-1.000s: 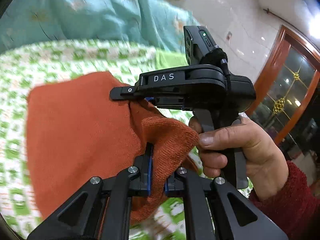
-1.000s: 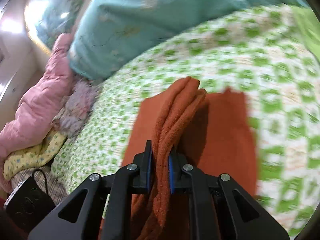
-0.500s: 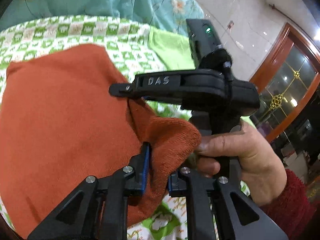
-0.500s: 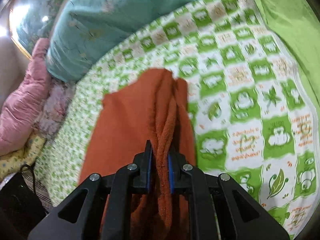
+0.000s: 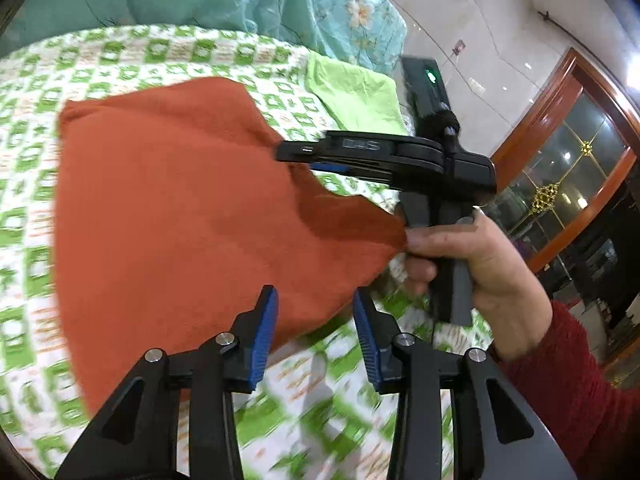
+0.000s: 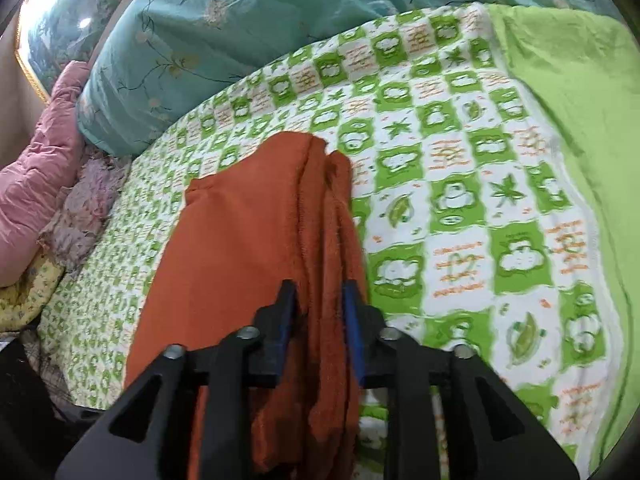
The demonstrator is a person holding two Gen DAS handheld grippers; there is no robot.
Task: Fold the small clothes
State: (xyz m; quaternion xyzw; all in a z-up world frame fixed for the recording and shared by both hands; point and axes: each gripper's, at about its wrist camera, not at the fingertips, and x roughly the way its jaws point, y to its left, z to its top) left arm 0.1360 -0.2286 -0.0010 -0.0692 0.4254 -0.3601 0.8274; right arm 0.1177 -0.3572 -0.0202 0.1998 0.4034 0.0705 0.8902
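Observation:
An orange knitted garment (image 5: 180,216) lies folded on the green-and-white checked blanket (image 5: 36,92). My left gripper (image 5: 316,328) is open, its blue pads spread on either side of the garment's near corner. My right gripper (image 6: 320,312) has its jaws slightly parted around the bunched folded edge of the garment (image 6: 256,248); it also shows from the side in the left wrist view (image 5: 296,152), at the garment's right edge, held by a hand in a red sleeve.
A teal floral quilt (image 6: 224,28) is piled along the far side of the bed. A pink jacket (image 6: 36,168) lies at the left. A plain green sheet (image 6: 576,92) covers the right. A wooden-framed glass door (image 5: 568,176) stands beyond the bed.
My left gripper has opened and let go of the garment's corner. The garment has come down flat on the blanket. My right gripper's jaws have loosened around the folded edge.

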